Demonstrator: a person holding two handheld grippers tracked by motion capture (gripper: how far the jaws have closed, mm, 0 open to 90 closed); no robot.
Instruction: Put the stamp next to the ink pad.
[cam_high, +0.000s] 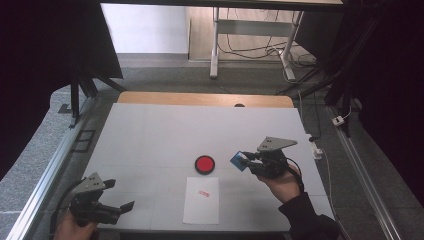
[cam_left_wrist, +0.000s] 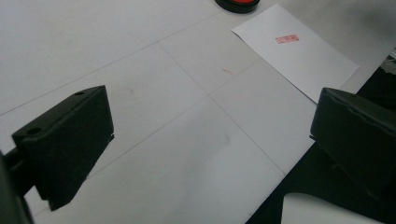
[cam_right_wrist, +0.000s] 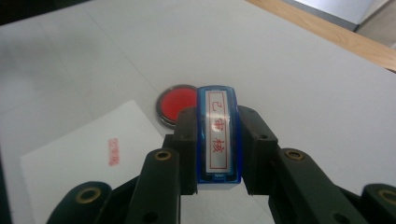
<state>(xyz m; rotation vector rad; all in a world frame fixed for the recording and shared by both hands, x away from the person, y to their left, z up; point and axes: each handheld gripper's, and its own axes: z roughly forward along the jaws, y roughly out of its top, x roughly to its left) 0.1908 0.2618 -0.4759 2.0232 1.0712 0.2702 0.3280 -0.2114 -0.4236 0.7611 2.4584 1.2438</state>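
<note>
High view: R gripper (cam_high: 248, 161) is holding a blue stamp (cam_high: 238, 160) just right of the red ink pad (cam_high: 205, 164); paper (cam_high: 201, 200) is lying nearer the person.

L gripper view: jaws are sitting spread, empty, w/ paper (cam_left_wrist: 299, 51) ahead.

R gripper view: jaws are pinching the stamp (cam_right_wrist: 218, 135), long axis pointing at pad (cam_right_wrist: 175, 105).

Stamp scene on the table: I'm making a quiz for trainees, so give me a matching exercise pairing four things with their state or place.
1. blue stamp
2. red ink pad
3. paper sheet
4. left gripper

a. jaws wide apart, nothing between them
b. bears a small red imprint
c. clamped in the right gripper
d. lies just beyond the sheet

Pairs: 1-c, 2-d, 3-b, 4-a
</note>
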